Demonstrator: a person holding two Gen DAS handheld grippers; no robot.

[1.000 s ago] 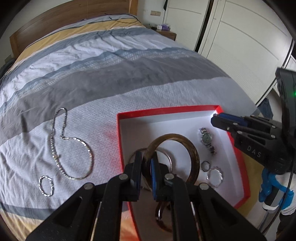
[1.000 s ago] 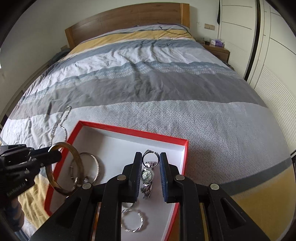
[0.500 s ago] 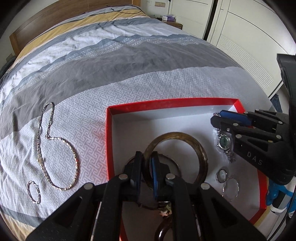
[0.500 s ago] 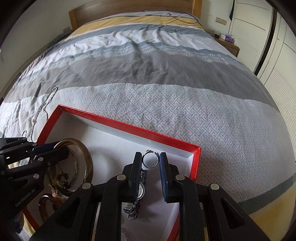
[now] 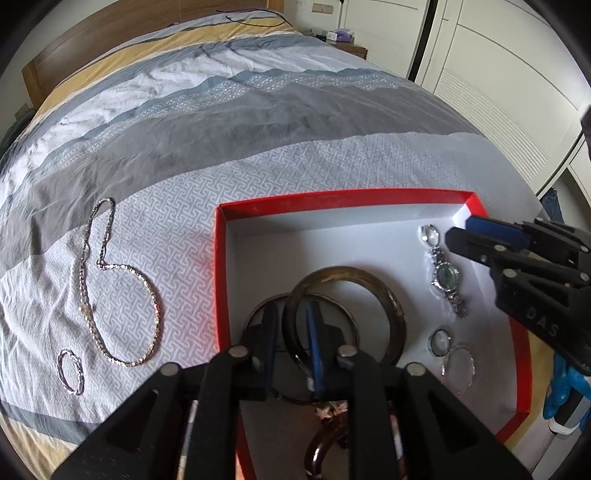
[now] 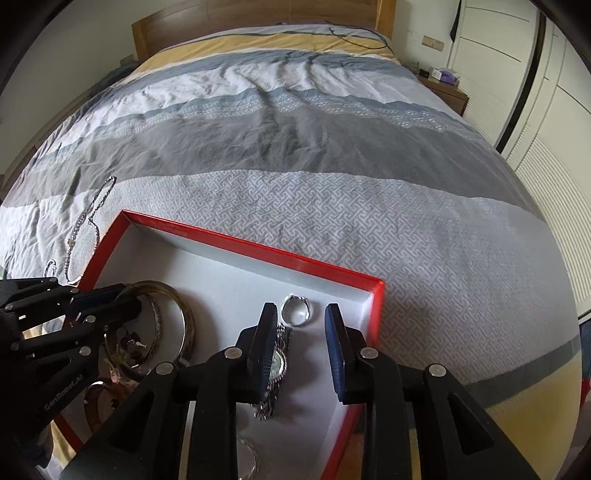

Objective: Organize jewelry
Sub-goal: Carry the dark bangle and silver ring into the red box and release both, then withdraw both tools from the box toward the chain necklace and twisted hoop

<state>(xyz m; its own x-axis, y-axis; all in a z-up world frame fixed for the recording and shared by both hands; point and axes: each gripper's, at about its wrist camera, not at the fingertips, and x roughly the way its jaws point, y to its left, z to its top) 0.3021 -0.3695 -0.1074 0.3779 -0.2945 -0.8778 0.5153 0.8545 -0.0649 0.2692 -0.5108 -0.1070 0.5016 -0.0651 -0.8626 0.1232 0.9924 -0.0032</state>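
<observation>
A red box with a white inside (image 5: 221, 295) lies on the bed. My left gripper (image 5: 291, 328) is low in the box with its jaws opening. The rim of a brown bangle (image 5: 391, 306) runs loosely between the pads, and the bangle rests on the box floor over a thin silver bangle (image 5: 258, 306). My right gripper (image 6: 301, 325) is also opening. A silver ring (image 6: 295, 312) lies free on the floor just past its fingertips, and a wristwatch (image 6: 279, 363) lies under its left finger. On the quilt to the left lie a silver necklace (image 5: 122, 295) and a small twisted bracelet (image 5: 70, 371).
More rings (image 5: 440, 341) and a thin silver hoop (image 5: 458, 365) lie at the box's near right, and a dark bangle (image 5: 321, 446) lies near its front. The striped quilt (image 6: 295, 147) stretches back to a wooden headboard (image 6: 258, 22). White wardrobe doors (image 5: 498, 74) stand on the right.
Both grippers sank into the box and their jaws widened. The bangle went from pinched to lying loose. The ring left the right pads and now lies on the box floor.
</observation>
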